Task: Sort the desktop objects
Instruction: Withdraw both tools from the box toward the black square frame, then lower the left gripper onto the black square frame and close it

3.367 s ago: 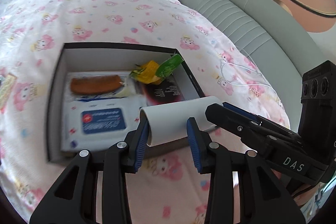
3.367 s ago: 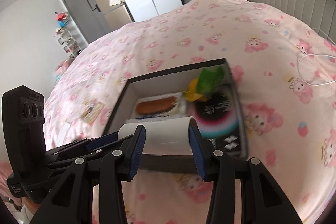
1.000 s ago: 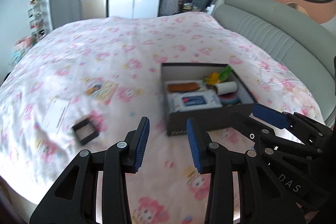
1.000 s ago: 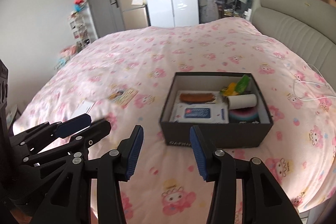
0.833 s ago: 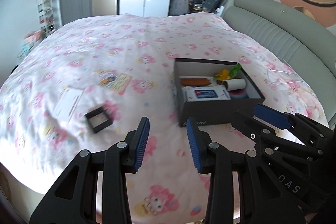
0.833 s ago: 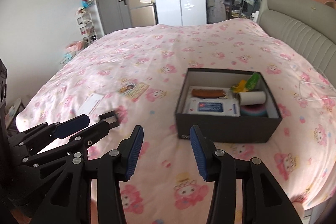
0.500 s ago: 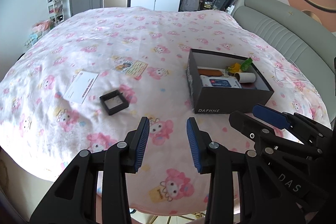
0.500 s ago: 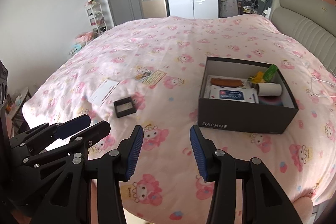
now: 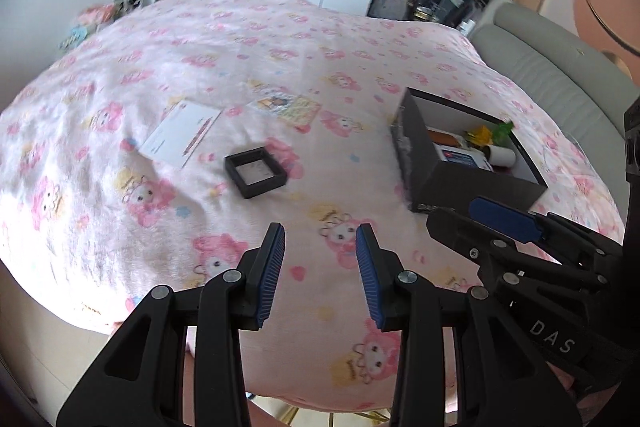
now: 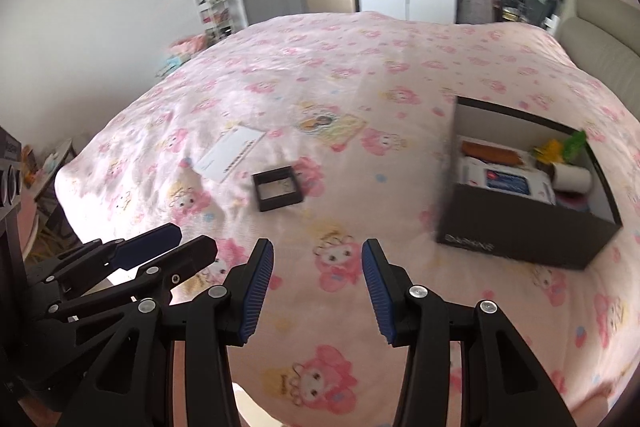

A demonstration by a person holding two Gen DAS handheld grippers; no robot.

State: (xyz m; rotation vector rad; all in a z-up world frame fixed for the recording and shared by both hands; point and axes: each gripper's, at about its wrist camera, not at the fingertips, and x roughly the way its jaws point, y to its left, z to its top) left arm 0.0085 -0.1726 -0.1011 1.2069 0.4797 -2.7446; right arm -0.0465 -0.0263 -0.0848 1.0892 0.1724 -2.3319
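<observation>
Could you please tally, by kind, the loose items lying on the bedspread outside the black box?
Small black square frame: 1
White printed card: 1
Colourful cartoon packet: 1
Total: 3 loose items, all to the left of the black box. Both sets of tongs, left and right, are open and hold nothing.

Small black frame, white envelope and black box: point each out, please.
small black frame (image 9: 256, 171): left wrist view, clear centre pane.
white envelope (image 9: 182, 139): left wrist view, middle of its face.
black box (image 10: 524, 233): right wrist view, near outer wall.
</observation>
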